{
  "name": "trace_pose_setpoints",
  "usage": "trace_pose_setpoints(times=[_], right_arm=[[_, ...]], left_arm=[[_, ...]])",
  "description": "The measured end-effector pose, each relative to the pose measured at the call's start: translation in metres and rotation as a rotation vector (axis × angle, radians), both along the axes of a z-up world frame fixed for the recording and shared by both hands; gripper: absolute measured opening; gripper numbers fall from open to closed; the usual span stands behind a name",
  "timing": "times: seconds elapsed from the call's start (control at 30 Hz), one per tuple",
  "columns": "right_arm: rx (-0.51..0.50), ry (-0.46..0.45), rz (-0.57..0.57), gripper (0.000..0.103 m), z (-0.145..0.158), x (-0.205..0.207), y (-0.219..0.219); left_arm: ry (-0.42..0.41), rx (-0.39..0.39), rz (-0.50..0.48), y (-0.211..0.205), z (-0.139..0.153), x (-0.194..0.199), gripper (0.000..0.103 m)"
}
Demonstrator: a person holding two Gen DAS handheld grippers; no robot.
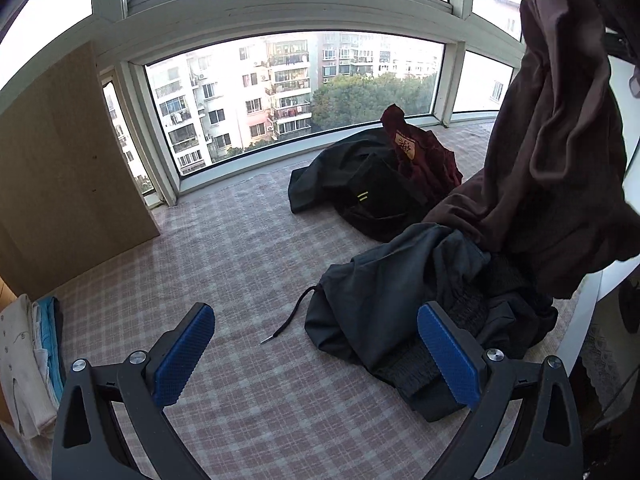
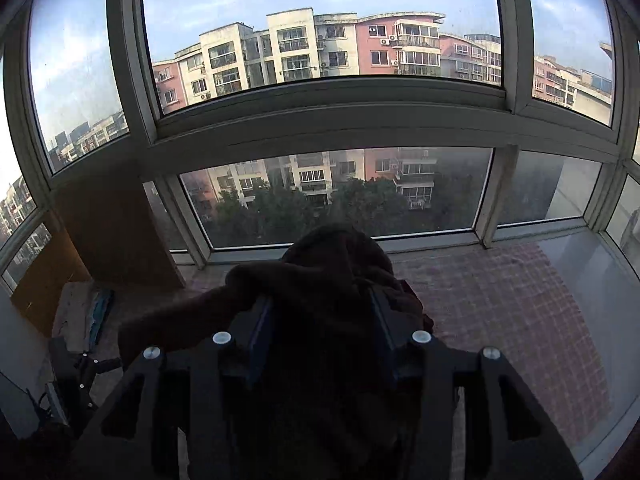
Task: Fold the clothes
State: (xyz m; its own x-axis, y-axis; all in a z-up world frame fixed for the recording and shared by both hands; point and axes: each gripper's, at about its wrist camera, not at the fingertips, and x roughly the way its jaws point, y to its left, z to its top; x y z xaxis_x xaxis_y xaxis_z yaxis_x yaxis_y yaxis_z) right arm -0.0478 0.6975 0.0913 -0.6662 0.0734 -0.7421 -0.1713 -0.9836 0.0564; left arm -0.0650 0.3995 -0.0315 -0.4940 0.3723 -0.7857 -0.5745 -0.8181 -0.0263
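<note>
Over by the bay window, the right gripper [image 2: 322,344] has its blue-padded fingers clamped on a bunched fold of a dark brown soft-knit garment [image 1: 560,152], which hangs lifted high at the right side, its lower end trailing down onto the pile below. From the right wrist view the cloth fills the space between the fingers and drapes over them. The left gripper [image 1: 316,354] hovers low with its two ribbed blue pads [image 1: 182,356] wide apart and nothing between them; its right finger sits just at the edge of a crumpled dark grey pair of trousers [image 1: 380,300] with a ribbed black waistband and a loose black drawstring [image 1: 288,320] lying on the pink-and-white checked sheet [image 1: 240,240]. Farther back, near the glass, lie a rumpled black jacket [image 1: 352,184] with small yellow marks and a dark red garment [image 1: 424,152] touching it. At the far left edge rests a folded stack of white and light blue clothes [image 1: 32,356], beside a tan wooden board [image 1: 64,160].
</note>
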Motion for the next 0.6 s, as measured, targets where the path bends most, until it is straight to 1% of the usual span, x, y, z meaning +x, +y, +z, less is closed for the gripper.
trace_pose_setpoints(times=[0.03, 0.07, 0.1, 0.13, 0.17, 0.2, 0.23, 0.27, 0.3, 0.4, 0.47, 0.5, 0.6], right_arm=[[0.012, -0.123, -0.024, 0.053, -0.044, -0.008, 0.008], [0.007, -0.211, -0.054, 0.053, -0.081, -0.012, 0.018], [-0.027, -0.245, -0.095, 0.053, -0.105, -0.009, 0.031], [-0.074, -0.257, -0.124, 0.053, -0.123, -0.003, 0.043], [-0.143, -0.236, -0.138, 0.053, -0.13, 0.005, 0.055], [-0.19, -0.217, -0.144, 0.053, -0.134, 0.013, 0.063], [-0.205, -0.201, -0.139, 0.053, -0.134, 0.021, 0.066], [-0.195, -0.188, -0.128, 0.053, -0.131, 0.029, 0.068], [-0.147, -0.179, -0.108, 0.053, -0.126, 0.036, 0.069], [0.007, -0.193, -0.045, 0.053, -0.116, 0.045, 0.064], [0.055, -0.221, -0.002, 0.053, -0.119, 0.046, 0.065], [0.061, -0.239, 0.026, 0.053, -0.124, 0.044, 0.065], [0.095, -0.288, 0.117, 0.053, -0.138, 0.039, 0.062]], left_arm=[[-0.039, 0.003, -0.02, 0.009, -0.008, 0.004, 0.102], [-0.078, 0.006, -0.041, 0.017, -0.016, 0.009, 0.102], [-0.117, 0.009, -0.061, 0.026, -0.023, 0.013, 0.102], [-0.157, 0.012, -0.081, 0.035, -0.031, 0.018, 0.102], [-0.196, 0.015, -0.102, 0.044, -0.039, 0.022, 0.102], [-0.235, 0.019, -0.122, 0.052, -0.047, 0.027, 0.102], [-0.274, 0.022, -0.142, 0.061, -0.055, 0.031, 0.102], [-0.306, 0.02, -0.162, 0.07, -0.062, 0.038, 0.102], [-0.316, 0.004, -0.182, 0.079, -0.07, 0.048, 0.102], [-0.293, -0.087, -0.245, 0.108, -0.089, 0.078, 0.102], [-0.284, -0.128, -0.269, 0.126, -0.1, 0.091, 0.102], [-0.298, -0.129, -0.264, 0.134, -0.106, 0.093, 0.102], [-0.371, -0.096, -0.238, 0.156, -0.121, 0.093, 0.102]])
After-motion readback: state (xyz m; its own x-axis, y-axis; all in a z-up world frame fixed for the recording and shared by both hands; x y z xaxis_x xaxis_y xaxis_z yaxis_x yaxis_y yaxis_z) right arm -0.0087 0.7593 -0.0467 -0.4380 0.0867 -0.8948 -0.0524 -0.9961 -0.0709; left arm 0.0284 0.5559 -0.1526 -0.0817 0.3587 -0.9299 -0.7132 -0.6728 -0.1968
